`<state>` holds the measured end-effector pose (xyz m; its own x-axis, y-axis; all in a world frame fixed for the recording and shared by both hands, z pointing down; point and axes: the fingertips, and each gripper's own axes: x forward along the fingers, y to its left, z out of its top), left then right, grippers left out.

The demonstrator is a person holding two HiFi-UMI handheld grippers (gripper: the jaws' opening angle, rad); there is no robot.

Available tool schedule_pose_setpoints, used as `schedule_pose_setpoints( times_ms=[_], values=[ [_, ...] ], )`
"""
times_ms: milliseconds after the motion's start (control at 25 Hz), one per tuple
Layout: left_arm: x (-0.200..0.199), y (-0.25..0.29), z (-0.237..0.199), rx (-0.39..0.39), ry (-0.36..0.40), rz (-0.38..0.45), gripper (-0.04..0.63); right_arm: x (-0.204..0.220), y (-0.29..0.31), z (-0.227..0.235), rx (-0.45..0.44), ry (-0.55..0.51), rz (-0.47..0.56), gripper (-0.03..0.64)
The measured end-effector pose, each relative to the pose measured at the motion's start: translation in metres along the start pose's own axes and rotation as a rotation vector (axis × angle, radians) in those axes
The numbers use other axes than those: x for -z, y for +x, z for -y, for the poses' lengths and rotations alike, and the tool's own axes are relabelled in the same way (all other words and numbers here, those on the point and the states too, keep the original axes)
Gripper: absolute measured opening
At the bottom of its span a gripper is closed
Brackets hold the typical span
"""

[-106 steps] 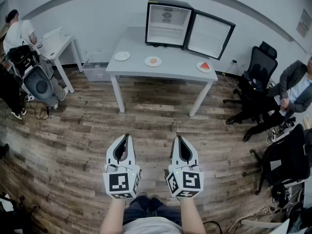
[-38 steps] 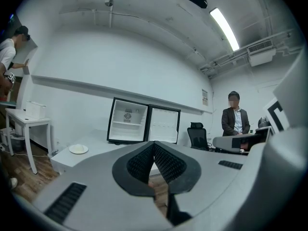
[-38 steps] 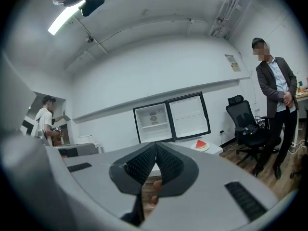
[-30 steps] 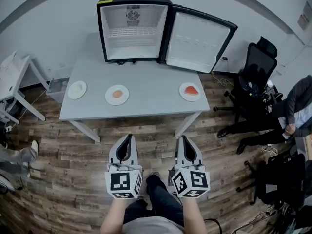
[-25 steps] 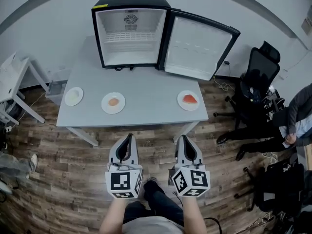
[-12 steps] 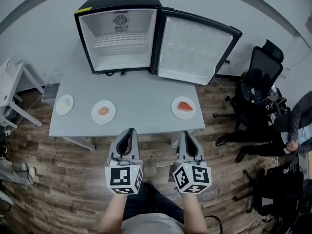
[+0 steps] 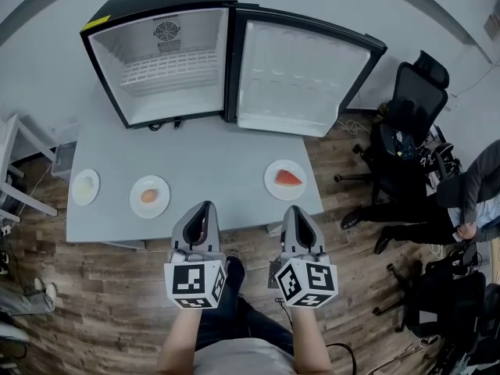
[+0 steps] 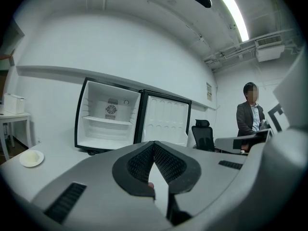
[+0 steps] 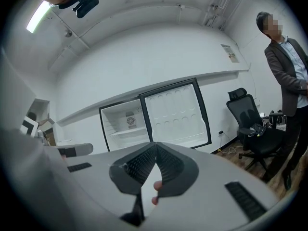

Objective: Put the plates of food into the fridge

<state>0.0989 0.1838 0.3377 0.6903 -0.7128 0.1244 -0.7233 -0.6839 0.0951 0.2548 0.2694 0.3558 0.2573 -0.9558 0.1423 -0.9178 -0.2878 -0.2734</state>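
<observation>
Three white plates lie on the grey table [image 7: 211,158]: one with pale food [image 7: 84,187] at the left, one with an orange piece [image 7: 149,196] beside it, one with a red slice [image 7: 285,179] at the right. Behind them the small black fridge [image 7: 160,61] stands with its door [image 7: 301,73] swung wide; the inside holds only a wire shelf. My left gripper [image 7: 205,209] and right gripper [image 7: 293,211] hover side by side over the table's near edge, both shut and holding nothing. The fridge [image 8: 108,124] and the pale plate [image 8: 32,158] show beyond the left gripper [image 8: 154,143]; the right gripper [image 9: 155,144] faces the door [image 9: 178,114].
A black office chair [image 7: 406,123] stands right of the table, and a seated person in a grey jacket [image 7: 476,186] is at the far right edge. A white desk leg [image 7: 16,170] shows at the left. Wood floor lies under me.
The table and fridge have come closer and shifted left in the head view. The grippers, held the same way, now reach over the table's near edge.
</observation>
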Motion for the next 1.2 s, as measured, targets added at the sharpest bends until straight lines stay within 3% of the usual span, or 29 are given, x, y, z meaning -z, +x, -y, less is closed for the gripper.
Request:
schedule_pose_setpoints(
  times_ms=[720, 1200],
  values=[
    [-0.005, 0.134, -0.031, 0.08, -0.009, -0.071, 0.006, -0.015, 0.117, 0.042, 0.108, 0.048, -0.022, 0.015],
    [0.022, 0.19, -0.006, 0.152, -0.033, -0.158, 0.007, -0.005, 0.134, 0.099, 0.222, 0.074, -0.062, 0.015]
  ],
)
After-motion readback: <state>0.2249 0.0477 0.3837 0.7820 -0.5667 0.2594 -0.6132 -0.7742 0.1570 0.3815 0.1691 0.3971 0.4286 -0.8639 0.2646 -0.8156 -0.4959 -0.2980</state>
